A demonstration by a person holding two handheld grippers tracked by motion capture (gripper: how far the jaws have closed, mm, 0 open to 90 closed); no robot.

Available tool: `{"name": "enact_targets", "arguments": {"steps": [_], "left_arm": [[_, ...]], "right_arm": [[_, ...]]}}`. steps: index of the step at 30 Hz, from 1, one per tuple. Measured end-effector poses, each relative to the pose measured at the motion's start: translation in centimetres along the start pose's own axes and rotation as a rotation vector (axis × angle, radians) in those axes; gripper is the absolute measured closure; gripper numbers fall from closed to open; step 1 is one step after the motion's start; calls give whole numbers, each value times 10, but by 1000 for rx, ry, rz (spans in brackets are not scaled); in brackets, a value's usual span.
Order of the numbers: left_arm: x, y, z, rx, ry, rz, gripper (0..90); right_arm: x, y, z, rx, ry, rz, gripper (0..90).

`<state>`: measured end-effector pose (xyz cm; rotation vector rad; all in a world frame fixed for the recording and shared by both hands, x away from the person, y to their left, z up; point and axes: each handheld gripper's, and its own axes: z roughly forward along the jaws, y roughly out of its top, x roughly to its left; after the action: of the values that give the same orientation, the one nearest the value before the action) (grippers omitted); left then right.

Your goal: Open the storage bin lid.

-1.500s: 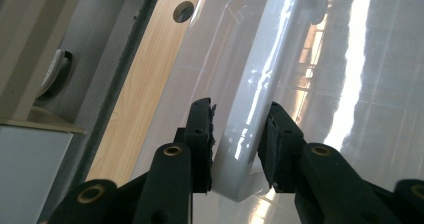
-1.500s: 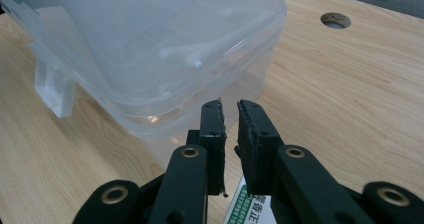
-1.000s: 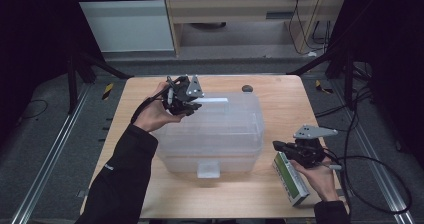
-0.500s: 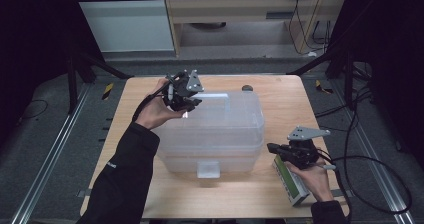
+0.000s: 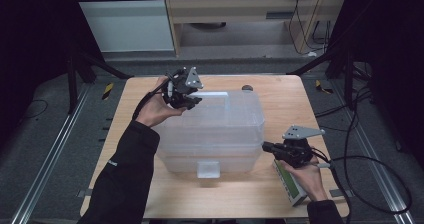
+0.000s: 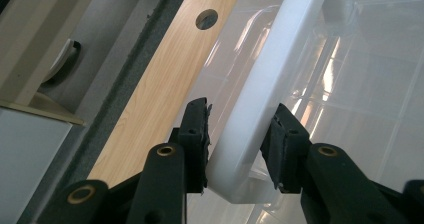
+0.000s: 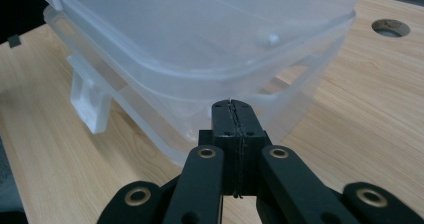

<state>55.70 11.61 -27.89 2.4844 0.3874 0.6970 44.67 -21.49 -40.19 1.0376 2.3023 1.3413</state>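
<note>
left gripper has its jaws spread either side of the white handle on the clear bin mid-table, not quite squeezing. right gripper is pinched closed at the bin's corner.

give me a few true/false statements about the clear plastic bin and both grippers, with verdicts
1. The left gripper has its jaws on either side of the white handle bar of the clear plastic storage bin. True.
2. The right gripper has its jaws wide open. False: they are pressed together, with nothing between them.
3. The right gripper's tips point at the bin's near corner, at lid level. True.
4. The bin stands on a bare metal table. False: it stands on a light wooden table.
5. A green and white box lies under the right hand. True.
</note>
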Motion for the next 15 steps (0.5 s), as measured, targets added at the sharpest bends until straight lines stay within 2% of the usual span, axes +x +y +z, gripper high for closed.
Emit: {"name": "enact_targets", "arguments": {"steps": [2, 8, 14, 15], "left_arm": [[0, -1, 0, -3, -1, -3, 644], [-2, -4, -2, -26, -15, -15, 622], [-3, -9, -14, -51, -22, -16, 535], [-3, -14, -20, -62, -20, -24, 528]], "right_arm": [[2, 2, 2, 4, -13, -16, 900], [1, 0, 3, 7, -16, -13, 900], [1, 0, 2, 3, -14, -13, 900], [1, 0, 2, 3, -12, -13, 900]]}}
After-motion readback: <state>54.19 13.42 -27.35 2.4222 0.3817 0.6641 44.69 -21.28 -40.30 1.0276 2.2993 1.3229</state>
